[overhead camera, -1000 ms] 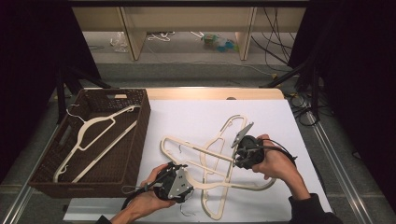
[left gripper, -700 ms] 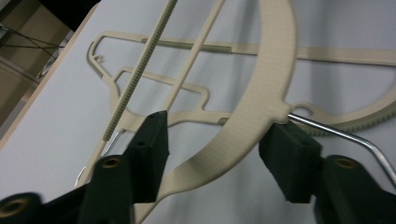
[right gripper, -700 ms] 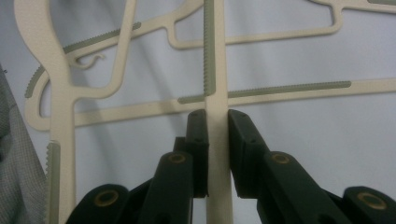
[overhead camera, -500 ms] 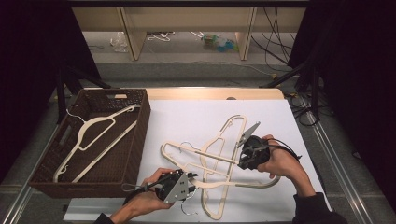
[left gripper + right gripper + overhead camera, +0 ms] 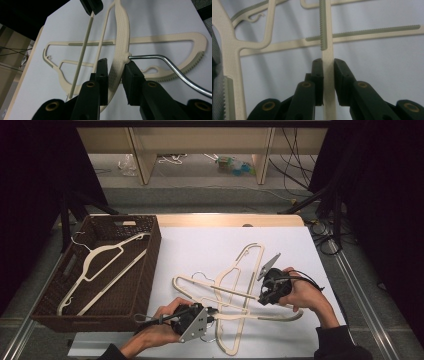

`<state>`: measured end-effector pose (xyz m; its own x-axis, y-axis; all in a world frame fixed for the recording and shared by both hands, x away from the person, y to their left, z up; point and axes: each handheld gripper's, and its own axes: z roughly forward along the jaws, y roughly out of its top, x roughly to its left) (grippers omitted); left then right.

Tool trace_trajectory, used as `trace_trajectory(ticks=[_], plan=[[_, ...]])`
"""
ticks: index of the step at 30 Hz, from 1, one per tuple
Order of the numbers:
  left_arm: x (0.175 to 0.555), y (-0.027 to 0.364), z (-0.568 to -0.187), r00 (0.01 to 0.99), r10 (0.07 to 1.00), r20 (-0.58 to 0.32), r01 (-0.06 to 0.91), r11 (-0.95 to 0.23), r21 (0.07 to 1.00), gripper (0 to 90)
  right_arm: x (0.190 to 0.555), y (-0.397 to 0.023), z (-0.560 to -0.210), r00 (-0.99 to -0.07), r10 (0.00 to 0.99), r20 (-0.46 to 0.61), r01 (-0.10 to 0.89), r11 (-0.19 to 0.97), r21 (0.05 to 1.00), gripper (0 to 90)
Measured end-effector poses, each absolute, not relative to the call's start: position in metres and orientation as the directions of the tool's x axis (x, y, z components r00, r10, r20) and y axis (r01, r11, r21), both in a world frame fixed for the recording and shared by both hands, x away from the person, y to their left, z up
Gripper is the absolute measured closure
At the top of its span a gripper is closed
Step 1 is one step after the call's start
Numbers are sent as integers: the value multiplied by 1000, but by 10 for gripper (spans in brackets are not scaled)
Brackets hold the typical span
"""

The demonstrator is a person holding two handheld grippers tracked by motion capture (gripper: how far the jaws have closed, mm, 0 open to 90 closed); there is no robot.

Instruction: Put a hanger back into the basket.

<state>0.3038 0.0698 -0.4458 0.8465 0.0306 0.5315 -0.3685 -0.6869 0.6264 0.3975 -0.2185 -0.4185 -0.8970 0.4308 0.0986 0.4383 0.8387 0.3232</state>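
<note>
Two cream plastic hangers (image 5: 235, 295) lie crossed on the white worktop (image 5: 210, 245), right of the brown basket (image 5: 145, 270) holding a third. My right gripper (image 5: 328, 66) is clamped on a flat bar of one hanger. My left gripper (image 5: 115, 68) has just been closing around the other's neck beside its wire hook (image 5: 170, 67), a slight gap remaining. I judge them light, stiff and likely to snag; grip flat sections.
</note>
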Motion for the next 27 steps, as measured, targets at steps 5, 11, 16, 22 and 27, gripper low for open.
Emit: trace_trajectory(ticks=[5, 11, 16, 22, 27], plan=[[305, 64, -441, 837, -7, 548, -404, -683, 608, 814, 398, -219, -419, -892, 441, 97, 447, 830, 333, 713], [319, 61, -427, 835, 21, 550, -396, -671, 627, 824, 395, -228, -392, -852, 520, 60, 494, 761, 419, 594], [331, 60, -411, 839, 97, 535, -341, -672, 657, 839, 392, -235, -369, -809, 586, 39, 519, 682, 515, 482], [342, 64, -396, 858, 190, 478, -236, -679, 695, 853, 387, -243, -344, -744, 668, 13, 512, 558, 653, 383], [349, 69, -389, 879, 269, 394, -136, -651, 747, 854, 380, -240, -329, -720, 694, -1, 482, 502, 718, 352]])
